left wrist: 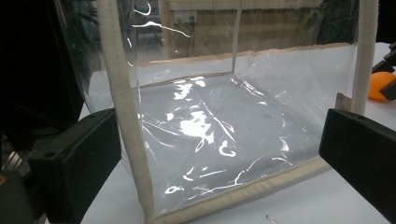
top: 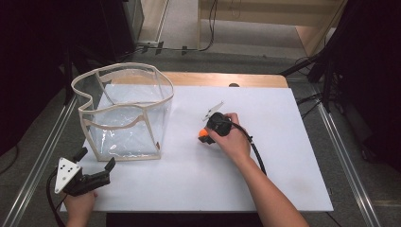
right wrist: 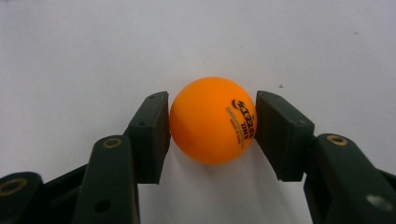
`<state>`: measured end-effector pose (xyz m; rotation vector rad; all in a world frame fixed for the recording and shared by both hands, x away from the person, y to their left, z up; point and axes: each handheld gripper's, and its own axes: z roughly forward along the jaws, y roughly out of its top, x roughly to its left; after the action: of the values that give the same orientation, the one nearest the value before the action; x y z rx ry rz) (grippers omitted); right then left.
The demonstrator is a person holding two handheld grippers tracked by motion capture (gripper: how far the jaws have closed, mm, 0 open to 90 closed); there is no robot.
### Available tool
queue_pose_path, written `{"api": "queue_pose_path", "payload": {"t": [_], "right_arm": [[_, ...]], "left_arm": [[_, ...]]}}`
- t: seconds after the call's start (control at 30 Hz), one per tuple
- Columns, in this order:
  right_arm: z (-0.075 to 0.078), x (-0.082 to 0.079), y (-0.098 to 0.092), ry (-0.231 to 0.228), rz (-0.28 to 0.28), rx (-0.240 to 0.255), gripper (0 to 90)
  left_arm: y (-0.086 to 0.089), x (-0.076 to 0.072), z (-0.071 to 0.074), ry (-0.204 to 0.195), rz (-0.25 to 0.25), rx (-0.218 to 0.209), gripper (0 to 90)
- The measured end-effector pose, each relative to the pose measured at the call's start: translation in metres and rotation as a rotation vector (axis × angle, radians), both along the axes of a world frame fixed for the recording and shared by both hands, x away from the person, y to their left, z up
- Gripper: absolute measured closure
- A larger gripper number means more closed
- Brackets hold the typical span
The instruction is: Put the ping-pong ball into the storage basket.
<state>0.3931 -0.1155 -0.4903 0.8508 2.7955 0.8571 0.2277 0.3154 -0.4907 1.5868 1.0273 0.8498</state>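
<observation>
One orange ball [right wrist: 213, 120], printed with dark lettering, lay on the white table [top: 283, 156] right of centre, pinched between the jaws of the right gripper [right wrist: 212, 123], both pads pressed on its sides. The clear bag [top: 124, 111], beige-trimmed, mouth upward, stood to the left of the ball, well apart. The left gripper [top: 97, 161], jaws spread wide and holding nothing, waited near the bag's near left corner. Judged: the ball's coming trip ran leftward and up over the rim; the right hand was nearer to the ball.
</observation>
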Motion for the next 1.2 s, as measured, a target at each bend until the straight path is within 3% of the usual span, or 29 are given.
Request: {"api": "queue_pose_path", "payload": {"t": [0.43,1.2], "right_arm": [[-0.001,0.002,0.005,-0.009,0.007,-0.004,48.2],[0.024,0.003,0.013,-0.023,0.066,0.046,48.0]], "left_arm": [[0.0,0.0,0.0,0.0,-0.001,0.0,0.0],[0.0,0.0,0.0,0.0,-0.001,0.0,0.0]]}}
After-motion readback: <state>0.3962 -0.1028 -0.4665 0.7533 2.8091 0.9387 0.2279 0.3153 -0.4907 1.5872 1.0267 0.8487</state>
